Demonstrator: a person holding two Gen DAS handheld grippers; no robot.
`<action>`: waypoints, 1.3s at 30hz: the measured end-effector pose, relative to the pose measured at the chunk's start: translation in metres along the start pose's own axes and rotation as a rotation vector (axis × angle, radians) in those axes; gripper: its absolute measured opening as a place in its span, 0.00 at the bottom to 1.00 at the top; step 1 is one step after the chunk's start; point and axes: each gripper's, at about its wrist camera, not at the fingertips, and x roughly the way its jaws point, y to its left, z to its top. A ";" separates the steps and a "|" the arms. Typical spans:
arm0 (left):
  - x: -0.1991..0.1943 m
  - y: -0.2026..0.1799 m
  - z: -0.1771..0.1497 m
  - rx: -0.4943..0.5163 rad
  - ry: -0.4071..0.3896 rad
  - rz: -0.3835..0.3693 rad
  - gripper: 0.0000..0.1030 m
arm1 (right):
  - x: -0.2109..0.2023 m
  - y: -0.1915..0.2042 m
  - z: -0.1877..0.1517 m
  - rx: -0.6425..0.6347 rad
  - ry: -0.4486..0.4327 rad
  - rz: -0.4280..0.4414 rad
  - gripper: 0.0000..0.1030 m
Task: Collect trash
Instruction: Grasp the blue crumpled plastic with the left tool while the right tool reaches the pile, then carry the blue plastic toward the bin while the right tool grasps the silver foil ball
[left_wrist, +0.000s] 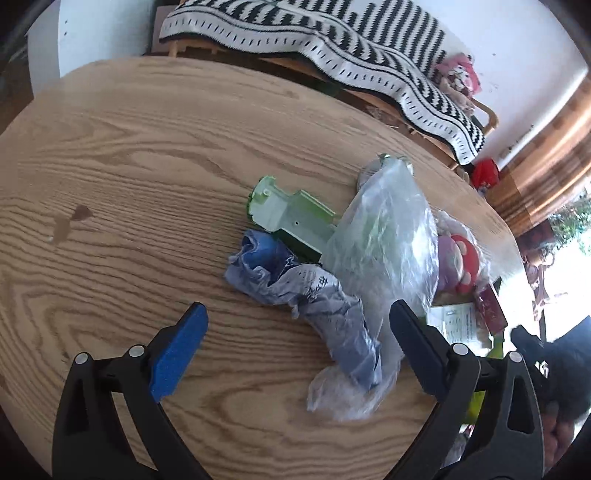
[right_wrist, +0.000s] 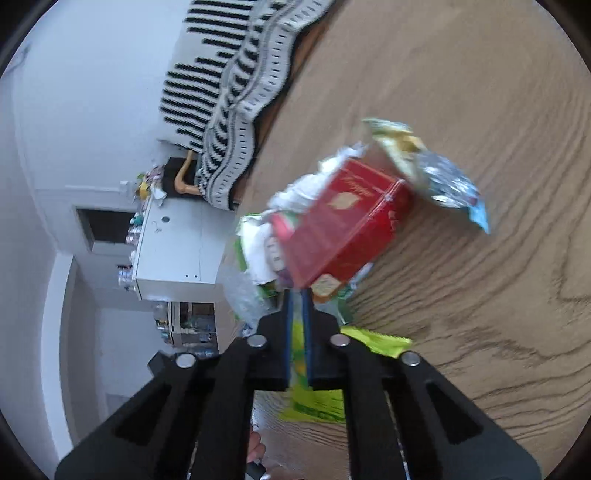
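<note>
In the left wrist view a pile of trash lies on the wooden table (left_wrist: 147, 155): a crumpled blue-grey wrapper (left_wrist: 295, 291), a green plastic tray (left_wrist: 291, 218) and a clear plastic bag (left_wrist: 384, 243). My left gripper (left_wrist: 295, 325) is open, its fingers straddling the near end of the wrapper without touching it. In the right wrist view my right gripper (right_wrist: 295, 314) is shut on a yellow-green wrapper (right_wrist: 314, 384), just below a red box (right_wrist: 343, 225), white crumpled paper (right_wrist: 295, 192) and a foil snack bag (right_wrist: 443, 181).
A plush toy in plastic (left_wrist: 458, 262) and a printed leaflet (left_wrist: 458, 321) lie at the table's right edge. A bench with a black-and-white striped blanket (left_wrist: 332, 40) stands behind the table. A white cabinet (right_wrist: 173, 251) stands beside it.
</note>
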 end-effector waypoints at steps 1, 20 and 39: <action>0.003 -0.002 0.000 0.001 0.000 0.013 0.93 | -0.002 0.006 -0.001 -0.023 -0.005 0.001 0.02; -0.064 -0.013 0.002 0.111 -0.175 0.077 0.24 | -0.076 0.049 -0.023 -0.427 -0.105 -0.240 0.02; -0.075 -0.315 -0.143 0.667 -0.157 -0.326 0.24 | -0.307 -0.092 -0.031 -0.412 -0.381 -0.757 0.02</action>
